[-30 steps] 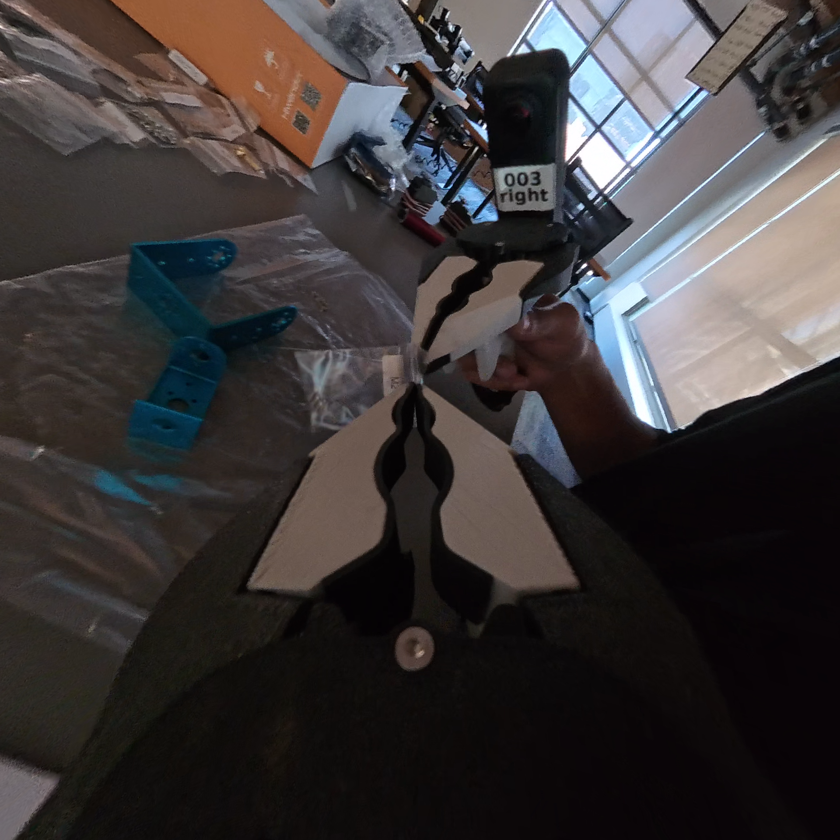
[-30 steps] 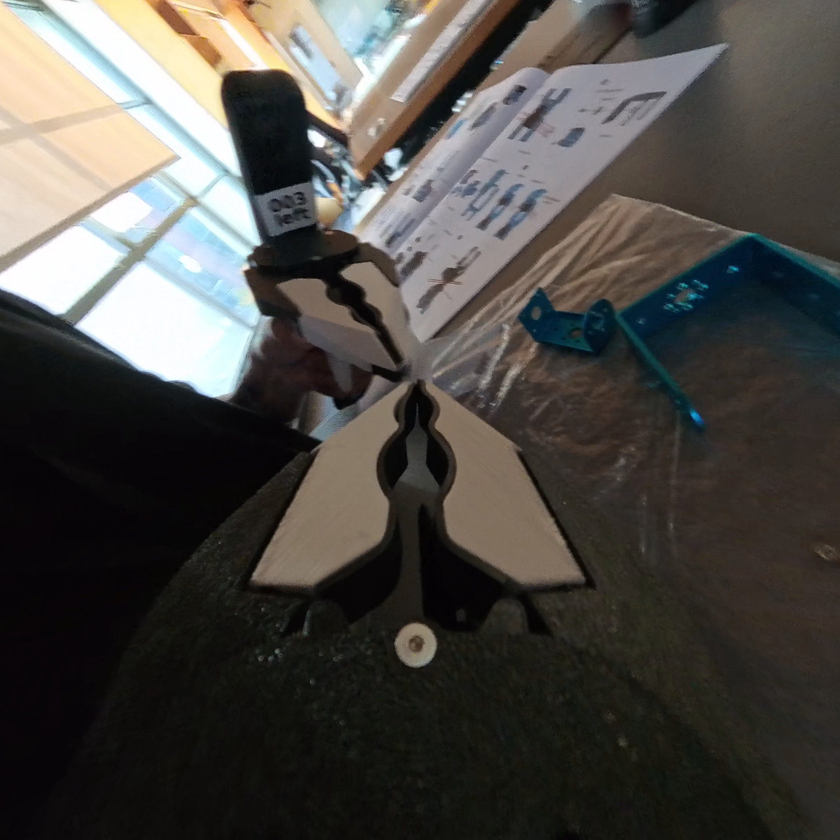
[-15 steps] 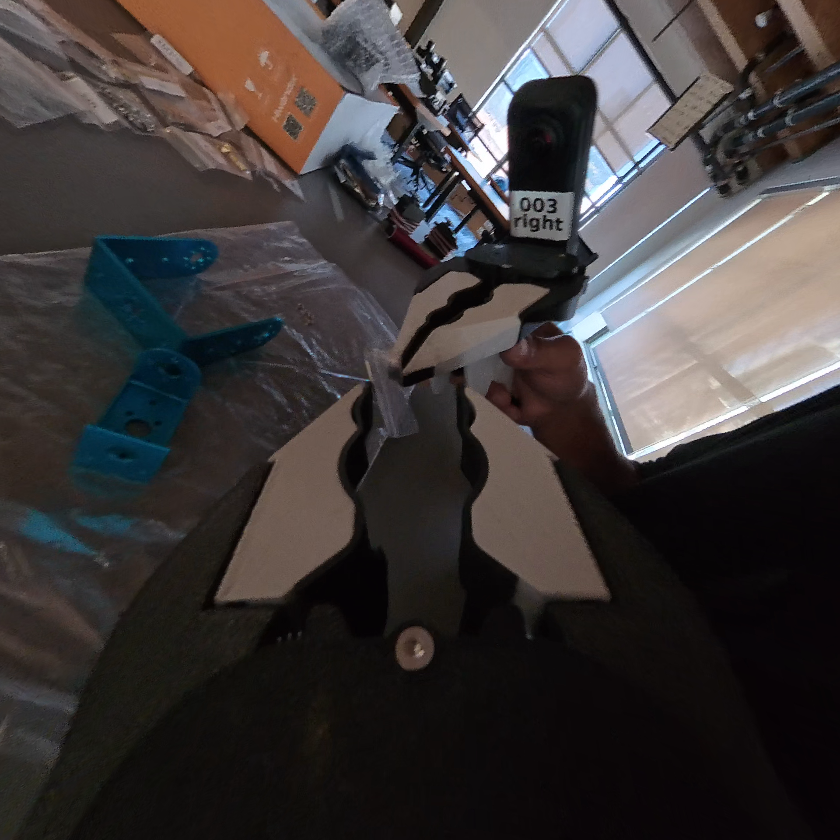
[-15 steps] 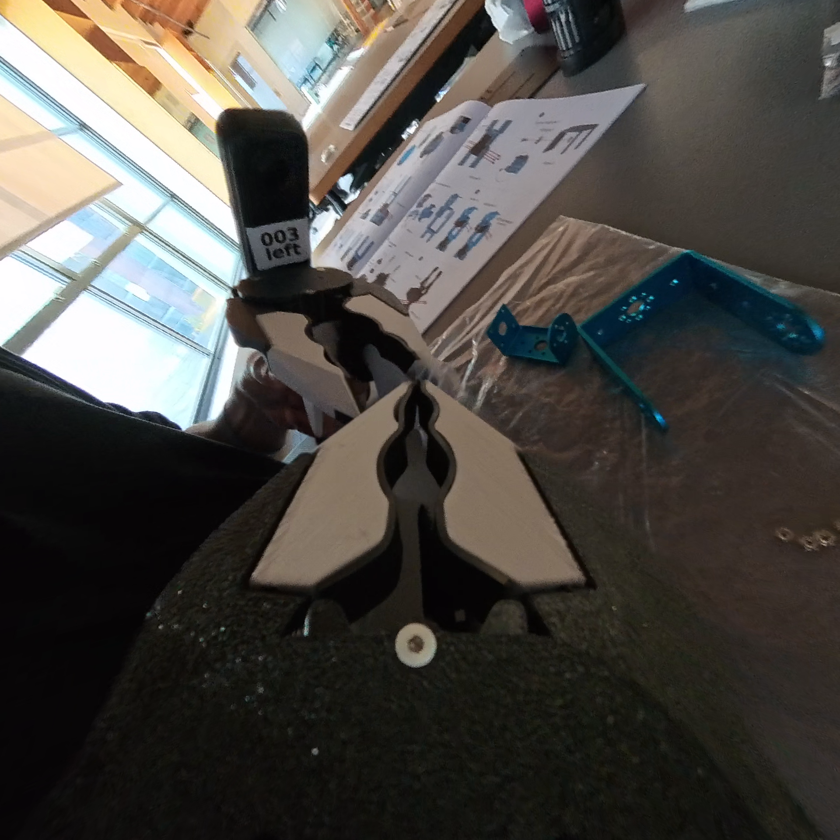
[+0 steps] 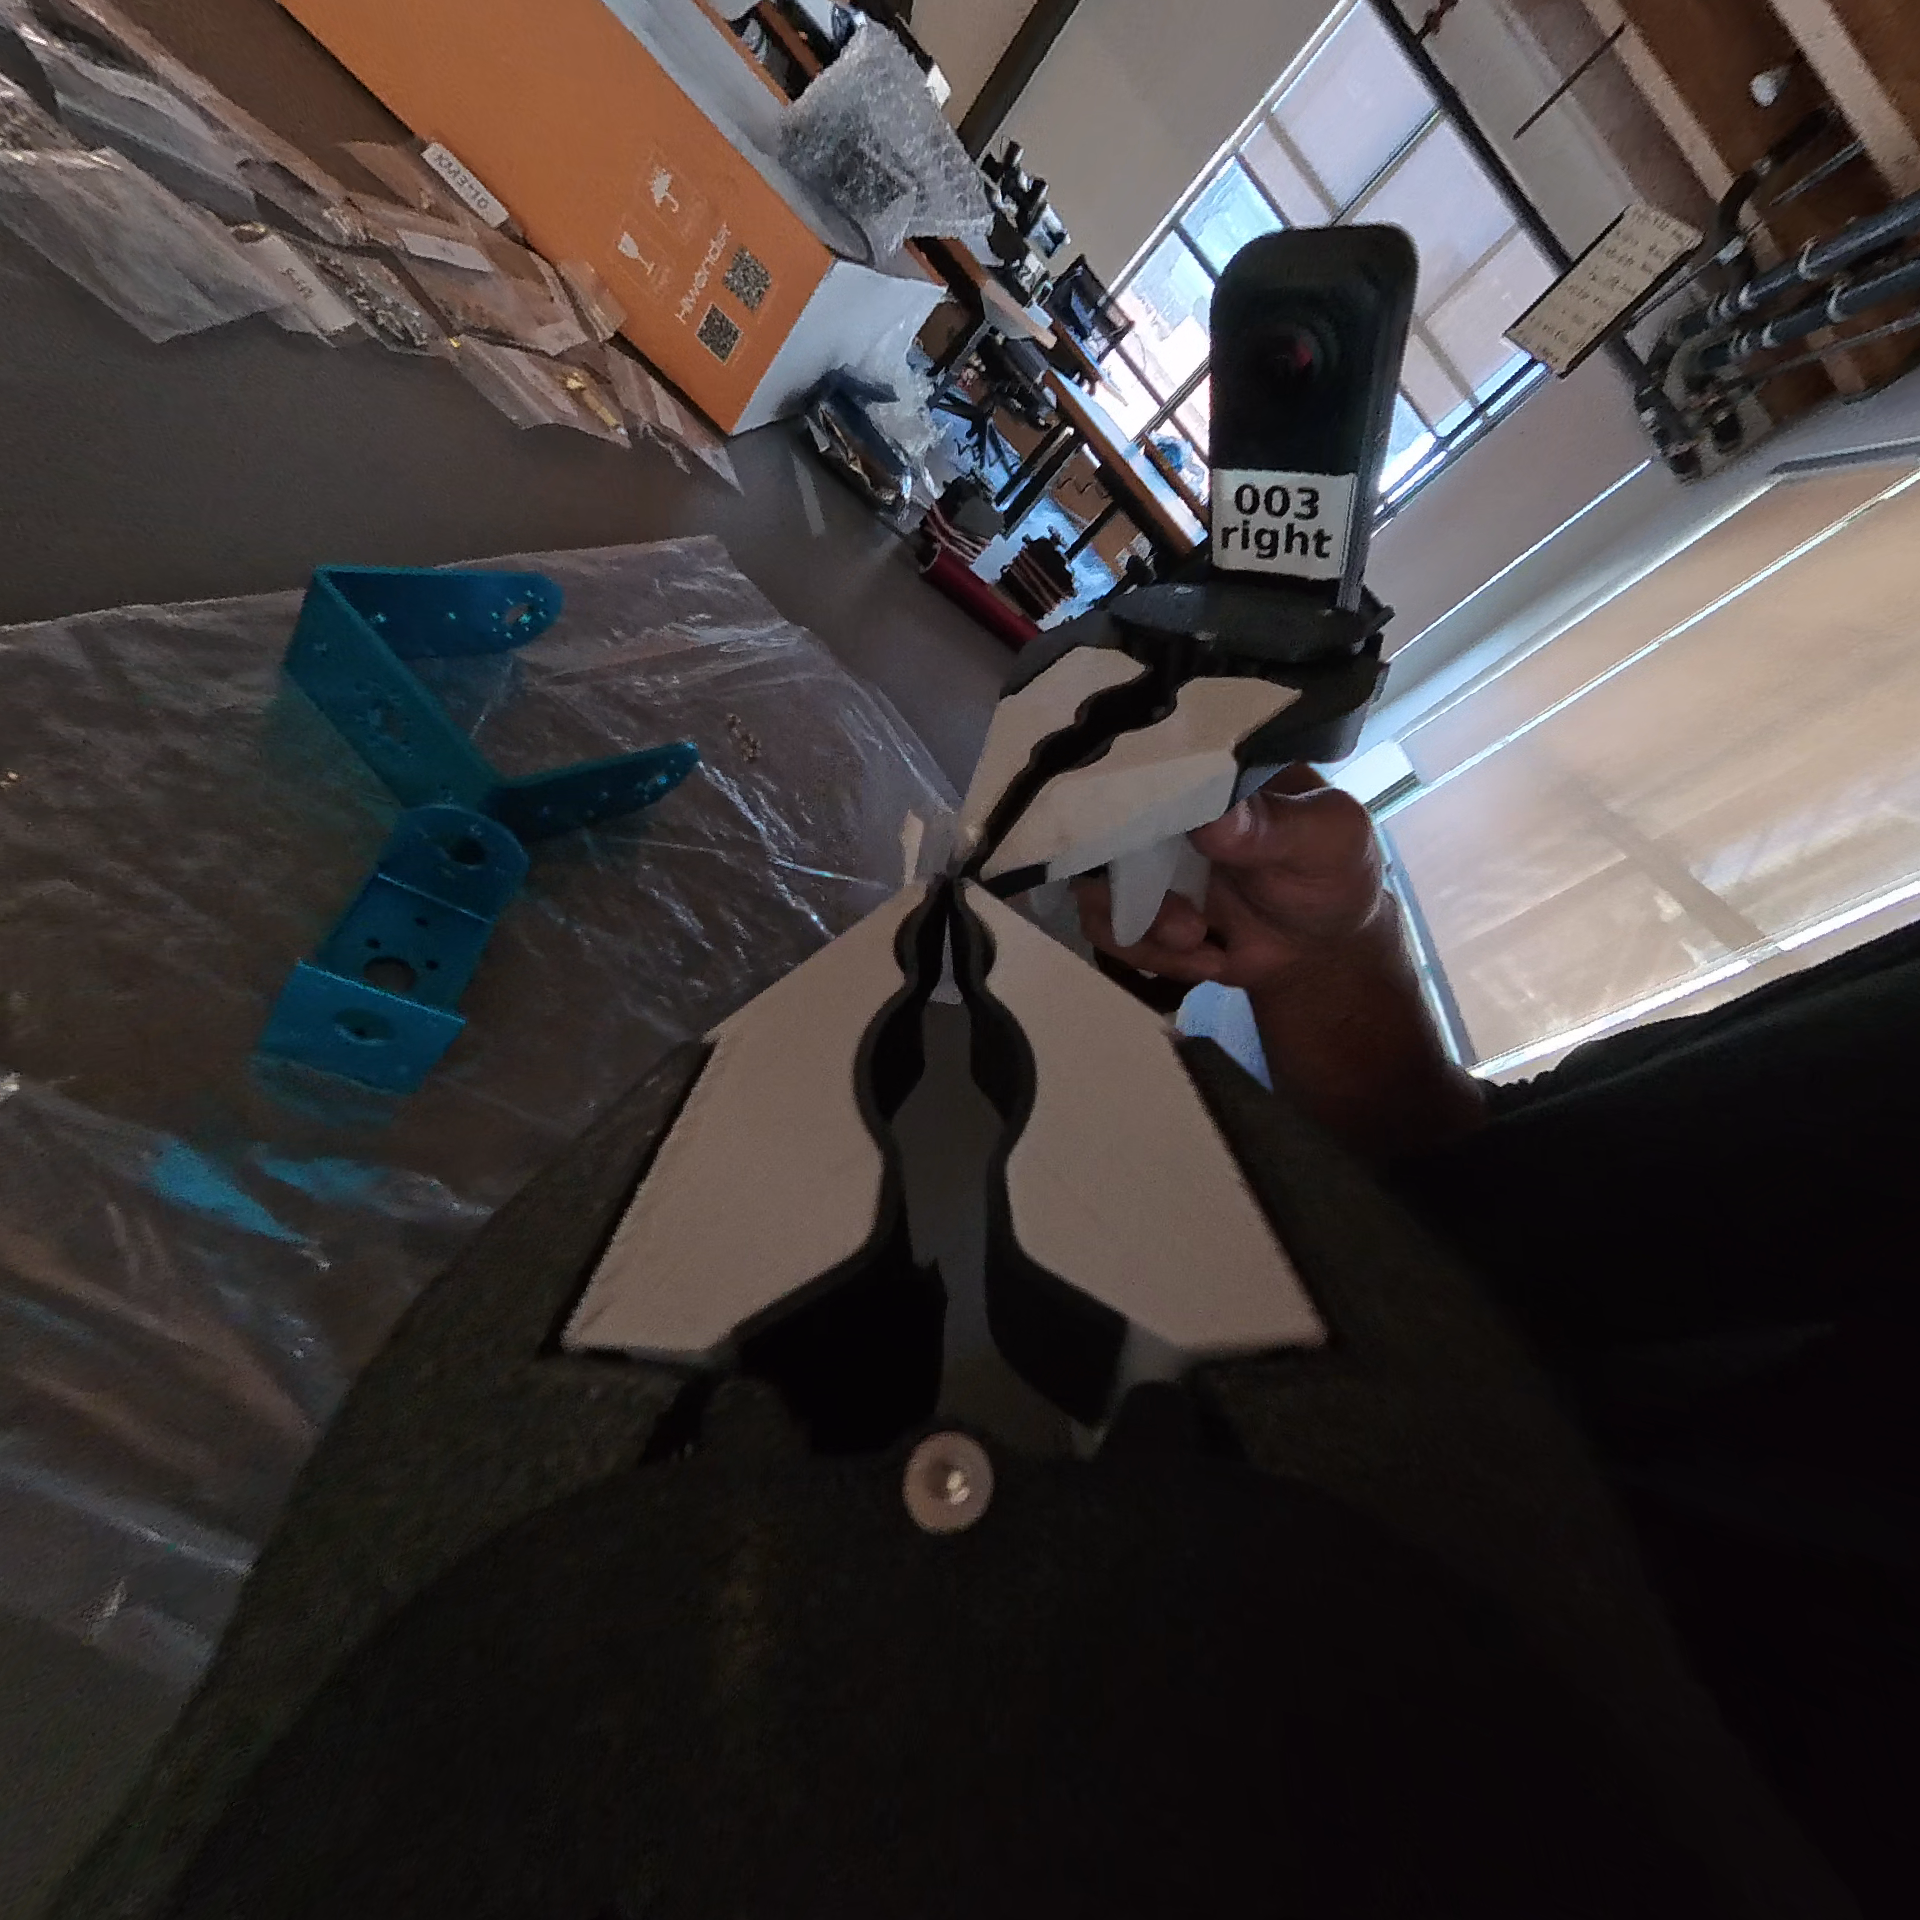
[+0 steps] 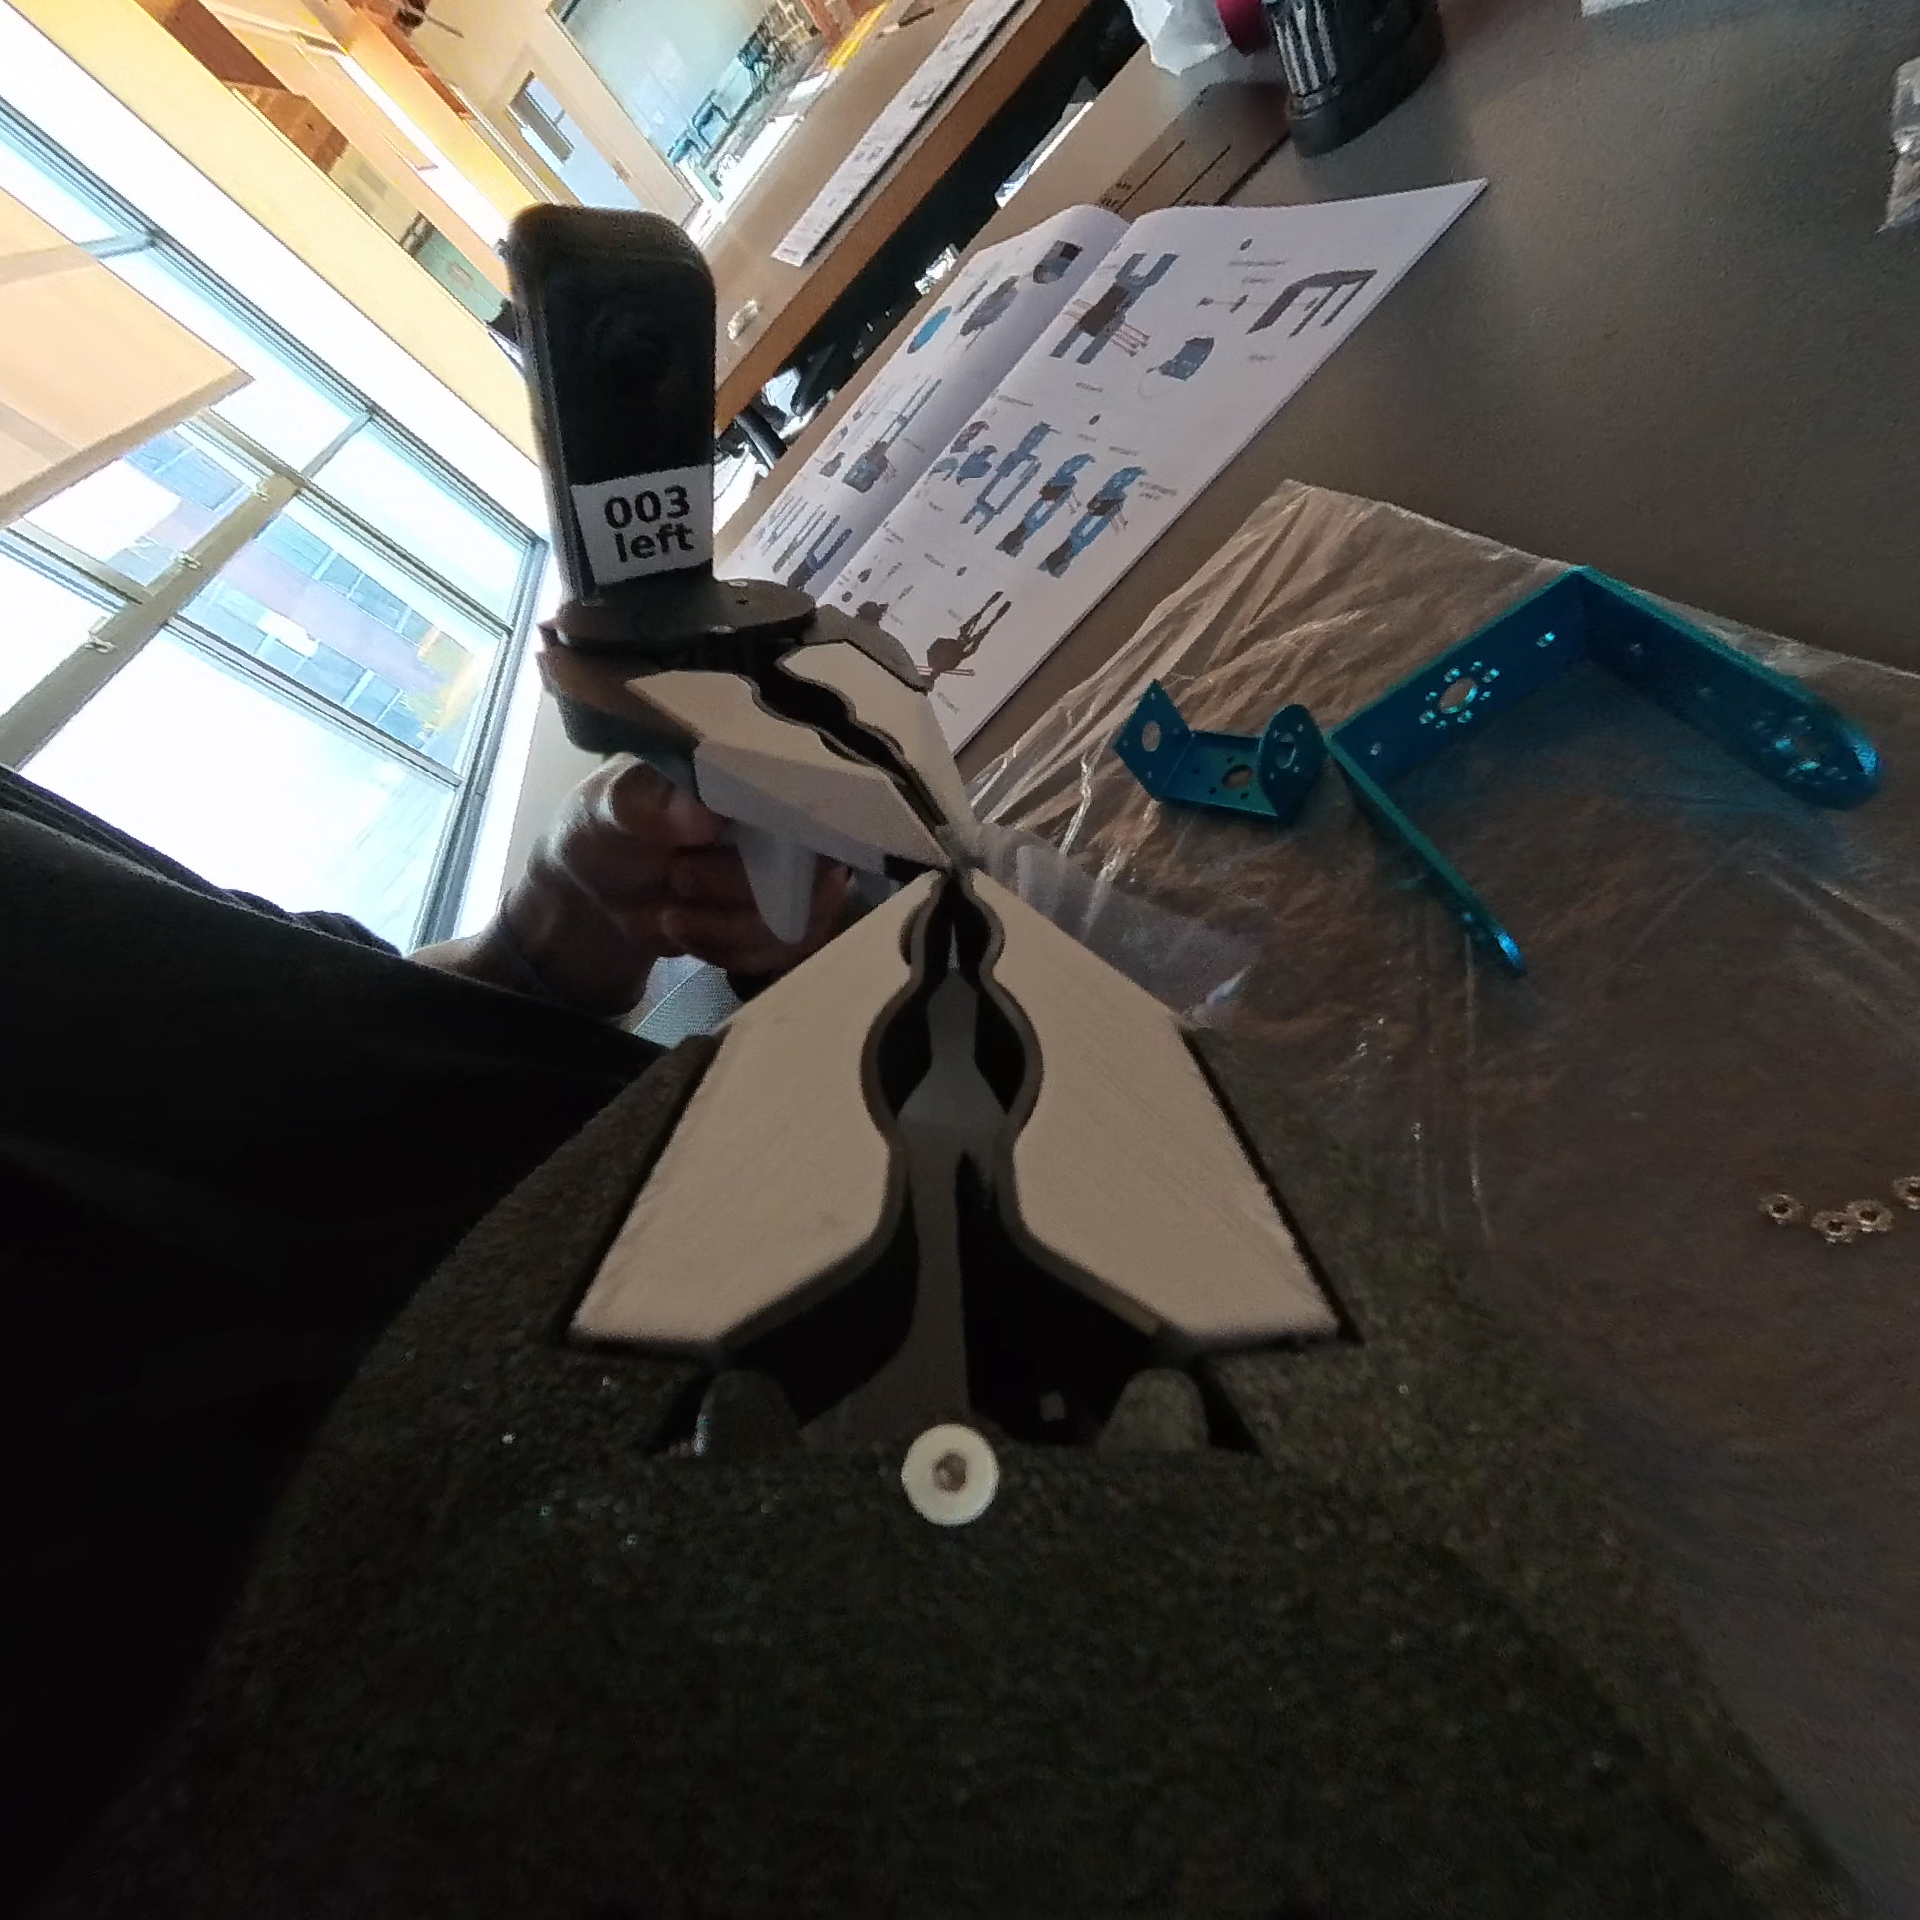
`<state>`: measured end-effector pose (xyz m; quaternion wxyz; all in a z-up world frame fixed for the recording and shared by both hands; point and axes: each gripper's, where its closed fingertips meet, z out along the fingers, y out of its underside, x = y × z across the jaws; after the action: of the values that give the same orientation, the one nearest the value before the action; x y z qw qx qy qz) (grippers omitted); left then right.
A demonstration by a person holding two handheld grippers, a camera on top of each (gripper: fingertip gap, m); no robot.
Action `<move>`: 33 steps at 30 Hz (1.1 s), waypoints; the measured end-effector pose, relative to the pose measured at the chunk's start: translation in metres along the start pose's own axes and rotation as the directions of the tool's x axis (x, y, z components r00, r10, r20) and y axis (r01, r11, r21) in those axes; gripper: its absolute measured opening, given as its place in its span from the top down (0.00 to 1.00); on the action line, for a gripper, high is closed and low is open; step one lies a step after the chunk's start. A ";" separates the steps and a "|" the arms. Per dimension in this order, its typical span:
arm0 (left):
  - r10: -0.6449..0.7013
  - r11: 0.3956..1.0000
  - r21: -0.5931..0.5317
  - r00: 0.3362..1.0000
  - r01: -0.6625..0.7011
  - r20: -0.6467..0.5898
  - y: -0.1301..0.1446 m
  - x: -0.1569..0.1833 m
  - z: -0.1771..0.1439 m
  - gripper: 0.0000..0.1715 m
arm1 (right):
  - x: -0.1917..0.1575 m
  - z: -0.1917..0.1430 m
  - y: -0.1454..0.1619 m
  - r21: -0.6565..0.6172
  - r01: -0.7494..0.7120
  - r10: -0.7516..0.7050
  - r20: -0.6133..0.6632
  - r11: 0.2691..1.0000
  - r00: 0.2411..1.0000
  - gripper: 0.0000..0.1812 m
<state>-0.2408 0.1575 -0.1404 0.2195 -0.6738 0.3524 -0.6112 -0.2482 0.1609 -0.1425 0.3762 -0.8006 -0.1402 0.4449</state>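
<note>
My left gripper (image 5: 951,888) and my right gripper (image 6: 951,883) meet tip to tip above the table, each held by a hand. Both are shut on a small clear plastic bag (image 6: 1101,914), whose edge sticks out beside the tips in the left wrist view (image 5: 914,831). The right gripper (image 5: 977,847) shows ahead in the left wrist view, and the left gripper (image 6: 951,847) shows ahead in the right wrist view. On a clear plastic sheet (image 5: 644,935) below lie a large blue U-bracket (image 5: 416,675) (image 6: 1621,675) and a small blue bracket (image 5: 395,956) (image 6: 1226,769).
A few small nuts (image 6: 1839,1216) lie on the sheet. An open instruction booklet (image 6: 1091,416) lies beyond it. An orange and white box (image 5: 623,208) and several bags of parts (image 5: 312,270) lie at the far side of the grey table. Left tips and right tips are each some 10 cm from the small blue bracket (image 5: 395,956). From either gripper's tips it is about 15 cm to the large blue U-bracket (image 6: 1621,675).
My left gripper opened half a second ago while the right kept hold of the bag, then came together on the bag once more. Both grippers shifted slightly; the brackets did not move.
</note>
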 end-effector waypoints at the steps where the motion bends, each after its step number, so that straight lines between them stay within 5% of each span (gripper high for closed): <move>1: 0.014 1.000 -0.002 1.000 -0.014 0.006 0.000 0.000 0.000 1.00 | 0.000 0.000 0.000 0.001 0.003 -0.003 -0.005 1.000 1.000 1.00; 11: 0.128 0.991 -0.056 0.988 -0.123 0.089 0.006 -0.005 -0.001 1.00 | 0.002 0.004 0.004 -0.012 0.022 -0.023 -0.042 1.000 0.999 1.00; 19: 0.235 0.972 -0.098 0.870 -0.213 0.433 -0.005 -0.052 -0.027 1.00 | 0.049 -0.022 -0.002 0.019 0.107 -0.089 -0.418 0.994 0.904 1.00; 25: 0.085 0.996 -0.039 0.962 -0.077 0.259 -0.007 -0.030 -0.015 1.00 | 0.030 -0.009 -0.004 -0.039 0.191 -0.192 -0.355 0.981 0.915 1.00; 28: 0.025 1.000 0.006 0.981 -0.027 0.191 -0.010 -0.021 -0.006 1.00 | 0.016 0.004 -0.005 0.004 0.146 -0.140 -0.258 0.989 0.956 0.84; 33: 0.009 1.000 0.022 0.990 -0.012 0.142 -0.006 -0.013 0.004 1.00 | 0.009 0.010 0.000 0.023 0.086 -0.081 -0.171 0.996 0.982 0.90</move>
<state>-0.2358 0.1703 -0.1450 0.2547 -0.7111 0.3325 -0.5647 -0.2514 0.1715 -0.1513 0.4172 -0.8232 -0.1344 0.3609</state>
